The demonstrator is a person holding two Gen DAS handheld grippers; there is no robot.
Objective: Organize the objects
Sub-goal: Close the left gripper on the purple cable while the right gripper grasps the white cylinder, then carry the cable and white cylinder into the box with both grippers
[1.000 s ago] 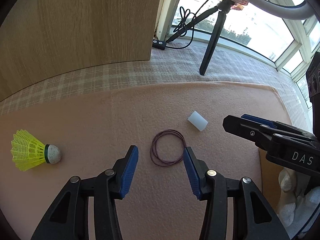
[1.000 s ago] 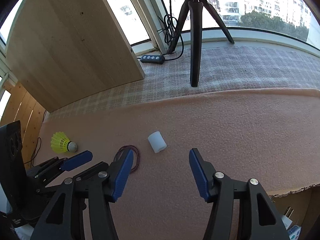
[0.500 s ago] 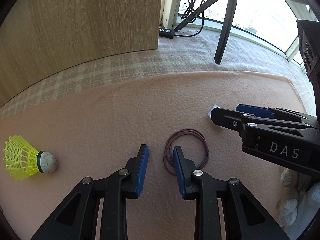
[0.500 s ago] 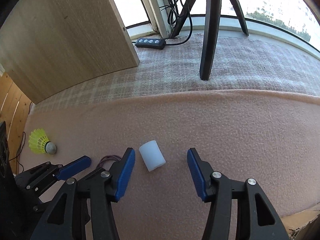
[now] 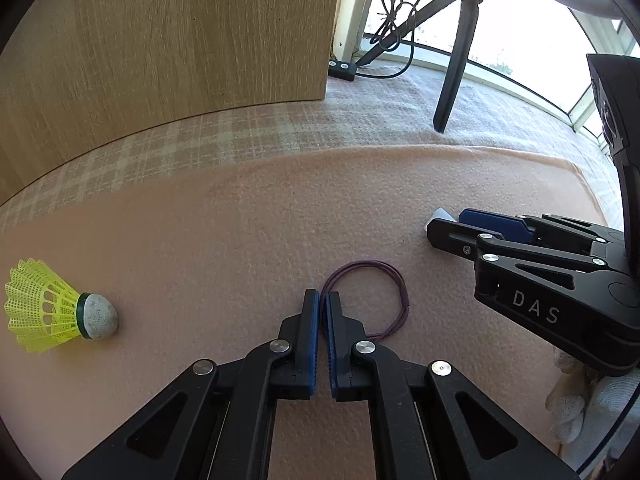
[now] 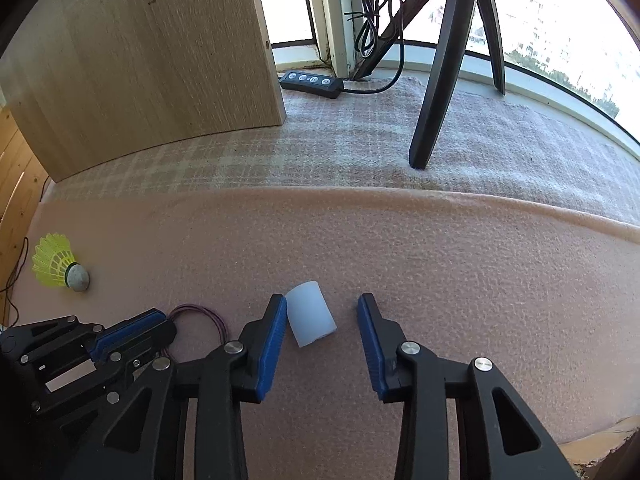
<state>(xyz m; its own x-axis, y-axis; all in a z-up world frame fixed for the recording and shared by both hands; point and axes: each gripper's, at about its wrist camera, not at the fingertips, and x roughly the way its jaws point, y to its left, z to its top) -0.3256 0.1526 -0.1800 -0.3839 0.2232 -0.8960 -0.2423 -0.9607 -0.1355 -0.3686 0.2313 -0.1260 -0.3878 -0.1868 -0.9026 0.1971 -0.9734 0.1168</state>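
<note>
A purple hair tie (image 5: 366, 298) lies on the pink blanket (image 5: 240, 220). My left gripper (image 5: 323, 300) is shut, its tips pinching the tie's left edge; the tie also shows in the right wrist view (image 6: 200, 318). A white cylinder (image 6: 311, 319) lies between the fingers of my open right gripper (image 6: 322, 308), close to the left finger (image 6: 274, 332). A corner of the cylinder (image 5: 440, 214) shows behind the right gripper in the left wrist view. A yellow shuttlecock (image 5: 52, 312) lies at the far left, also seen in the right wrist view (image 6: 60, 264).
A wooden panel (image 5: 160, 40) stands at the back left. A black tripod (image 6: 444, 64) stands on the plaid blanket (image 6: 360, 140) behind, with a cable and switch box (image 6: 312, 82) by the window. The blanket's front edge (image 6: 592, 432) drops off at the right.
My left gripper has closed from open onto the hair tie's left edge. My right gripper has moved forward and now straddles the white cylinder.
</note>
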